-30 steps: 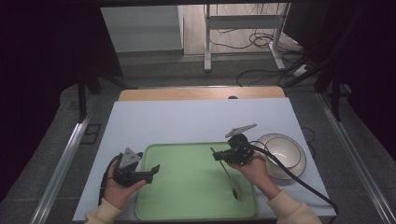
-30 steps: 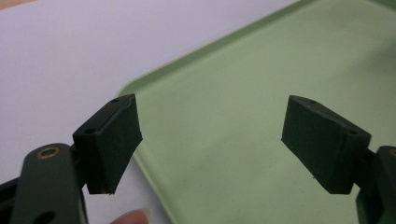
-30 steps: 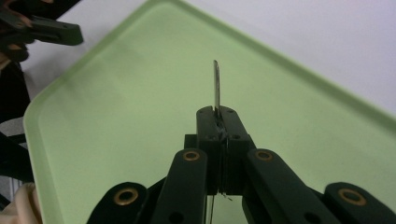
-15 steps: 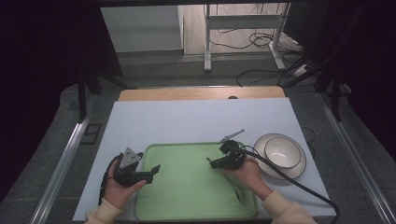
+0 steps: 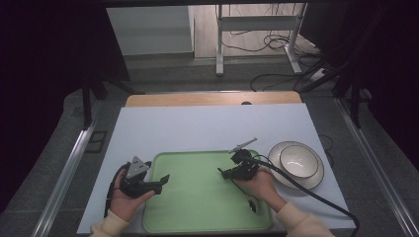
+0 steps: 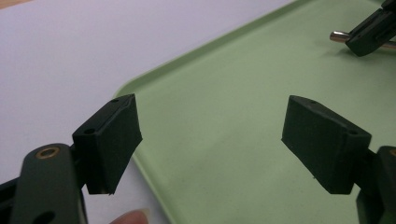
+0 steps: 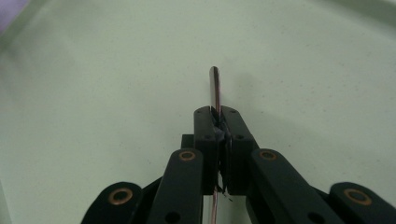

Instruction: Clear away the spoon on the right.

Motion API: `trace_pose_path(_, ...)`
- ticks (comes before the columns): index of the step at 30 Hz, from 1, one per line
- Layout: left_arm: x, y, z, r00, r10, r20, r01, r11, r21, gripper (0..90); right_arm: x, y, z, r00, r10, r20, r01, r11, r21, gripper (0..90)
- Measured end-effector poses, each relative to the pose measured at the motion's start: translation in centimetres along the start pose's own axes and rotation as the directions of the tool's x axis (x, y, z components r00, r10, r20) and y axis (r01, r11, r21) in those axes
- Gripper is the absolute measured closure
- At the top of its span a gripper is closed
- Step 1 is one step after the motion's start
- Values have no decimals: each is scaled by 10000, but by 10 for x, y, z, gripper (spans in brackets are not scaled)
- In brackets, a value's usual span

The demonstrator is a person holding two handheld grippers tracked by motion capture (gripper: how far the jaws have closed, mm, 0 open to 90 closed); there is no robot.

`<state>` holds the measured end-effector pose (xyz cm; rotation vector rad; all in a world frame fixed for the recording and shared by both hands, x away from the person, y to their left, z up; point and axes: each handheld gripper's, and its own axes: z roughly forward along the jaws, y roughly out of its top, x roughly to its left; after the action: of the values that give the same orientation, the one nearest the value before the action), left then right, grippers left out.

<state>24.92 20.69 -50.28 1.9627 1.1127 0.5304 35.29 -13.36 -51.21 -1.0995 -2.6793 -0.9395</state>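
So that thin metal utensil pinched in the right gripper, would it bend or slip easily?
Probably stiff: the utensil handle juts straight past the right gripper without sagging. Its shiny, narrow, rounded surface looks slippery, so it might pivot or slide between the pads. It seems light, and if released on the green tray it may roll slightly.

The left gripper (image 5: pixel 163 179) rests low in the left hand (image 5: pixel 127 197), jaws spread wide with nothing between them. The right hand (image 5: pixel 260 186) holds the right gripper (image 5: pixel 225 172) pointing toward the left one, jaws pinched nearly together on a thin metal handle (image 7: pixel 215 88).
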Motion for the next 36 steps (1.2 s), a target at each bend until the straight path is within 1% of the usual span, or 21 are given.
trace_pose_path(4, 0, 0, 1, 10000, 20, 5, -20, 10000, 23, 190, 0, 1, -3, 9999, 33, 165, -30, 9998, -188, 858)
trace_pose_path(6, -1, 0, 0, 10000, 36, 9, -36, 10000, 18, 190, 0, 1, -3, 9998, -41, 205, 45, 9998, -170, 817)
trace_pose_path(7, -1, 0, 0, 10000, 32, 4, -32, 10000, 4, 190, 0, 1, -2, 9995, -71, 302, 76, 9998, -167, 798)
trace_pose_path(9, -1, 0, 0, 10000, 20, 2, -20, 10000, -7, 190, 0, 1, -2, 9988, -168, 454, 175, 9997, -147, 791)
trace_pose_path(10, -1, 0, 0, 10000, 18, 0, -18, 10000, -9, 190, 0, 1, -2, 9986, -194, 491, 202, 9997, -157, 771)
trace_pose_path(14, 0, 0, 0, 10000, 28, 8, -28, 10000, 4, 190, 2, 1, -5, 9973, -370, 632, 394, 9985, -368, 574)
trace_pose_path(16, 0, 0, 0, 10000, 33, 14, -33, 10000, 13, 190, 2, 2, -7, 9968, -337, 728, 376, 9979, -526, 491)
trace_pose_path(17, 0, 0, 0, 10000, 32, 9, -32, 10000, 3, 190, 2, 2, -8, 9959, -396, 809, 446, 9972, -608, 462)
trace_pose_path(18, 0, 0, 0, 10000, 28, 13, -28, 10000, -3, 190, 2, 3, -10, 9962, -427, 756, 485, 9959, -757, 428)
trace_pose_path(19, 0, 0, 0, 10000, 17, 18, -17, 10000, -16, 190, 3, 3, -12, 9968, -520, 609, 576, 9939, -939, 402)
trace_pose_path(20, 0, 0, 0, 10000, 17, 34, -17, 10000, -24, 190, 4, 4, -14, 9968, -585, 548, 641, 9924, -1050, 390)
trace_pose_path(21, 0, 0, 0, 10000, 31, 38, -31, 10000, -19, 190, 5, 4, -17, 9958, -739, 538, 798, 9899, -1176, 367)
trace_pose_path(24, 0, 0, 0, 10000, 26, 37, -26, 10000, -32, 190, 8, 4, -23, 9943, -930, 526, 997, 9846, -1435, 330)
trace_pose_path(26, 0, 0, -1, 10000, -23, 37, 23, 10000, -47, 190, 9, 4, -26, 9922, -1074, 632, 1160, 9813, -1535, 305)
trace_pose_path(28, 1, 1, 0, 10000, -84, 33, 84, 9999, -67, 190, 10, 5, -28, 9914, -1127, 672, 1224, 9789, -1635, 289)
trace_pose_path(31, 1, 2, 0, 9999, -105, 117, 106, 9998, -144, 187, 11, 5, -33, 9897, -1284, 626, 1380, 9727, -1864, 280)
trace_pose_path(33, 1, 2, 0, 9999, -44, 146, 46, 9999, -131, 186, 12, 5, -37, 9881, -1416, 608, 1511, 9675, -2027, 273)
trace_pose_path(35, 1, 2, 0, 9999, -16, 154, 18, 9999, -130, 186, 12, 5, -40, 9847, -1602, 681, 1709, 9639, -2040, 273)
trace_pose_path(36, 1, 2, 0, 9999, -17, 166, 19, 9999, -131, 186, 12, 6, -43, 9821, -1736, 730, 1853, 9600, -2101, 273)
